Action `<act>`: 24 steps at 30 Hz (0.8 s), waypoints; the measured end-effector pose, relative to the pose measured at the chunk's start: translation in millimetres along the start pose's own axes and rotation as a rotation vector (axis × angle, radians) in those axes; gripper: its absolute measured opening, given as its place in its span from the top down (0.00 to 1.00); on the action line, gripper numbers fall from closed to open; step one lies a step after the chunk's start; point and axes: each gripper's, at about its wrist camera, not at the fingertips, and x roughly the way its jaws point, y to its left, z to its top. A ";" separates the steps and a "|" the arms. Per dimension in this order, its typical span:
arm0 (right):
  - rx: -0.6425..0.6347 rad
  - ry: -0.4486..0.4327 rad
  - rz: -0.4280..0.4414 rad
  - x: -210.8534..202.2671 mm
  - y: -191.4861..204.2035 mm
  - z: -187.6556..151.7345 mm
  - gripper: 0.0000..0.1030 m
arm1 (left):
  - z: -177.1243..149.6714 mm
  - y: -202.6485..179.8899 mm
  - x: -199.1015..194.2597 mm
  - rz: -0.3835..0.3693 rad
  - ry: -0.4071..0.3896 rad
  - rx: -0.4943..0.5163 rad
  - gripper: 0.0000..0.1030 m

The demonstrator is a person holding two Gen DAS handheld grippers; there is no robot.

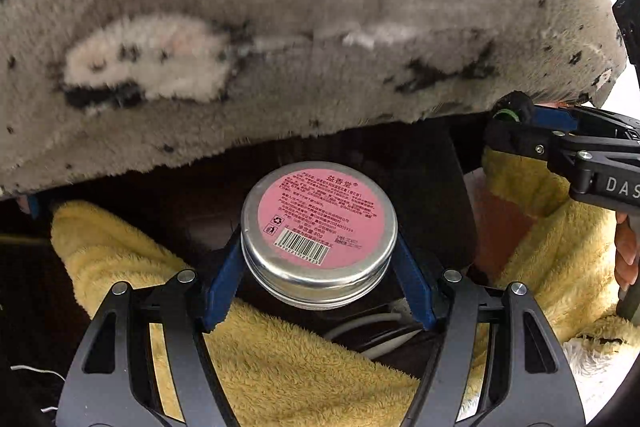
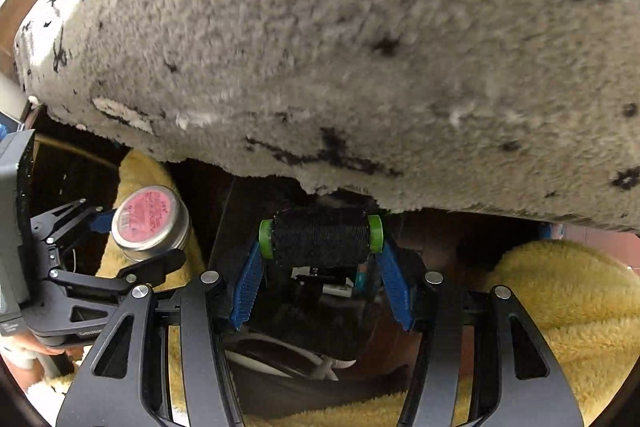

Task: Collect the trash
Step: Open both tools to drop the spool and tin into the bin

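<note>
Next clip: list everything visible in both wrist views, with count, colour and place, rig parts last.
tin: 1, silver with pink label, held between the left fingers
spool: 1, black thread with green ends, held between the right fingers
grey blanket: 1, grey fleece with black marks, fills the top of both views
yellow blanket: 1, yellow fleece, below and to both sides
cable: white, in the dark gap under the right gripper; count unclear
left gripper: 1, black with blue fingers, shut on the tin
right gripper: 1, black with blue fingers, shut on the spool
</note>
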 end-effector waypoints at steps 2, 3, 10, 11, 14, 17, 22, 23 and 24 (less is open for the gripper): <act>0.001 0.010 0.008 3.8 -0.5 0.6 0.47 | 0.3 -1.8 3.8 -0.012 0.011 -0.003 0.36; 0.002 0.015 0.009 5.7 -1.2 0.6 0.47 | -0.9 -1.4 6.2 -0.018 0.017 -0.004 0.36; 0.003 0.043 0.021 15.5 0.0 2.8 0.47 | -0.5 0.8 13.9 -0.035 0.042 -0.009 0.36; 0.001 0.047 0.022 16.5 0.4 2.6 0.46 | -0.4 1.3 14.2 -0.037 0.045 -0.012 0.36; 0.006 0.052 0.021 20.0 2.2 3.7 0.46 | -3.2 2.9 17.4 -0.050 0.052 -0.020 0.35; 0.008 0.048 0.007 20.8 4.8 4.3 0.46 | -2.4 1.6 14.8 -0.050 0.049 -0.021 0.35; 0.018 0.019 -0.018 11.3 2.1 5.6 0.28 | 2.1 -2.1 7.5 -0.045 0.025 -0.027 0.24; 0.023 0.010 -0.021 8.1 1.2 6.0 0.28 | 2.6 -1.9 4.9 -0.043 0.018 -0.027 0.21; 0.026 0.006 -0.022 6.2 -0.3 6.7 0.27 | 3.4 -1.8 1.7 -0.039 0.009 -0.027 0.18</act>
